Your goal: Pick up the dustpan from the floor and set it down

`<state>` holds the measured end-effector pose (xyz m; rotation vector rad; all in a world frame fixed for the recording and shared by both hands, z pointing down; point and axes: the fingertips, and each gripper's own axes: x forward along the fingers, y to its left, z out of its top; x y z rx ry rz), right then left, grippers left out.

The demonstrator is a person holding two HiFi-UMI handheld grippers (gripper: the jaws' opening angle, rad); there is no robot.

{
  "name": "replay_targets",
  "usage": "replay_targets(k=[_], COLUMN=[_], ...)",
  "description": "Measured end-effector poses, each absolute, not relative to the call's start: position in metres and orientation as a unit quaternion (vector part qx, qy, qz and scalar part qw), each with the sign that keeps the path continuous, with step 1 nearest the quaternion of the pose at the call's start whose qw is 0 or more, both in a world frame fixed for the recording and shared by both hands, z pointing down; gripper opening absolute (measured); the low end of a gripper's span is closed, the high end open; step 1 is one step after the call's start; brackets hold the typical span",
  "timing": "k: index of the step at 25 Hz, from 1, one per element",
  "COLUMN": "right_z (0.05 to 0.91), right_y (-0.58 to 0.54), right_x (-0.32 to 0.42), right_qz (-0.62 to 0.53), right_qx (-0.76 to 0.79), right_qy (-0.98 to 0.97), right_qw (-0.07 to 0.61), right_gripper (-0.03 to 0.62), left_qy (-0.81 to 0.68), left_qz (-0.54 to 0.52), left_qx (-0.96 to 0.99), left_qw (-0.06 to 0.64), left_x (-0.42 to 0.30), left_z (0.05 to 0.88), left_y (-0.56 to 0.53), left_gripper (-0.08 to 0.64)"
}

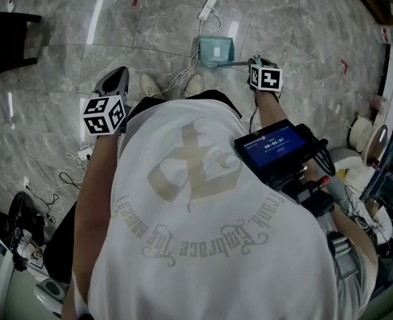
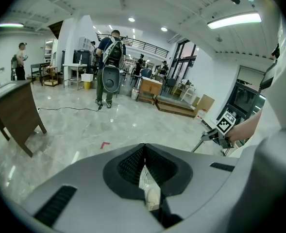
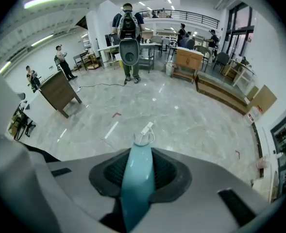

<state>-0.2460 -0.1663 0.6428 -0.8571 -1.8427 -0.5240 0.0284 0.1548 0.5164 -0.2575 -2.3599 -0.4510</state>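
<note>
The dustpan is pale teal: a small square pan with low raised walls on three sides and a long, thin handle. In the head view the pan lies ahead of the person's white shoes, over the grey marble floor. Its handle runs sideways from the pan's right corner to the right gripper. Whether the pan touches the floor cannot be told from that view.

In the right gripper view the handle is glossy and rounded. It is broad near the camera and narrows towards the fingertips, ending just past them. The right gripper's fingers are clamped on the handle, one ribbed black pad pressing each side of it. The pan itself is not seen in this view. Beyond the fingertips, farther out on the floor, lies a white power strip with a looped cable.

The left gripper hangs beside the person's left leg, well apart from the dustpan. Its fingers are closed, meeting at the tips with nothing between them. Through the narrow slit behind the tips a white shoe shows below. Off to the right of these fingers, the right gripper's marker cube is in sight.
</note>
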Motion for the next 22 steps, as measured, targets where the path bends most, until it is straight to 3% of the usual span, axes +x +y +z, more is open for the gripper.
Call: replay_targets(k=[22], right_z=[0.578], right_y=[0.01], right_x=[-0.184], right_qz=[-0.277], right_qx=[-0.53], right_qy=[-0.695], right_qw=[0.398], right_gripper=[0.107], left_qy=[-0.911], left_qz=[-0.204], left_qx=[-0.128], left_qw=[0.334], left_x=[0.097], left_z=[0.533], left_y=[0.209], left_gripper=[0.012])
